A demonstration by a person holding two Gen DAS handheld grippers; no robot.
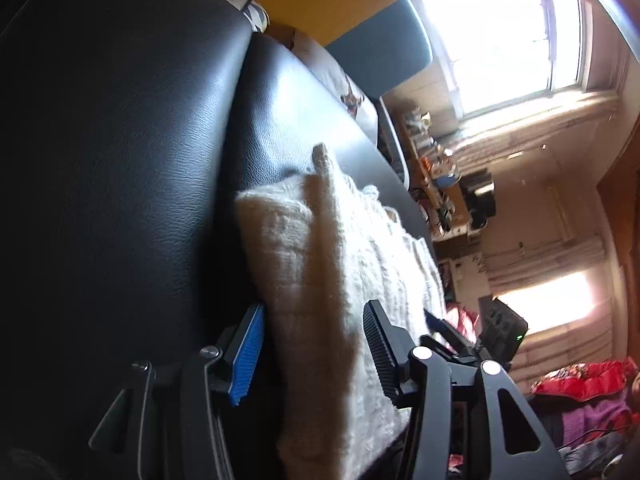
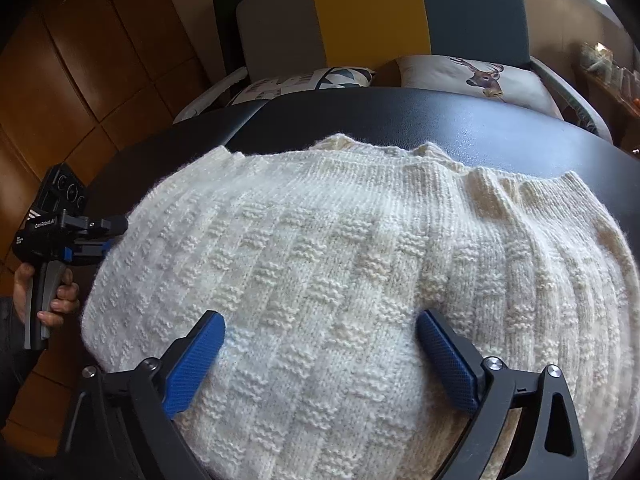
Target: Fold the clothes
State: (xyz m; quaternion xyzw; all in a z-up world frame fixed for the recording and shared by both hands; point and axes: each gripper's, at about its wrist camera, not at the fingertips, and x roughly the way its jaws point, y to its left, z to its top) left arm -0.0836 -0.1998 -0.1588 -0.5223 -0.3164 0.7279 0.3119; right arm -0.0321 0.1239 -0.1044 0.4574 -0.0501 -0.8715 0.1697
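Note:
A cream knitted sweater lies folded on a black leather table. My right gripper is open, its blue-padded fingers spread just above the sweater's near part. My left gripper is open at the sweater's left edge, one finger on each side of the folded stack's edge. The left gripper also shows in the right wrist view, held by a hand at the sweater's left side. The right gripper shows in the left wrist view beyond the sweater.
A sofa with grey, yellow and teal back stands behind the table, with a deer-print cushion and a patterned cushion. A cluttered shelf and bright windows are to the side. Red clothes lie nearby.

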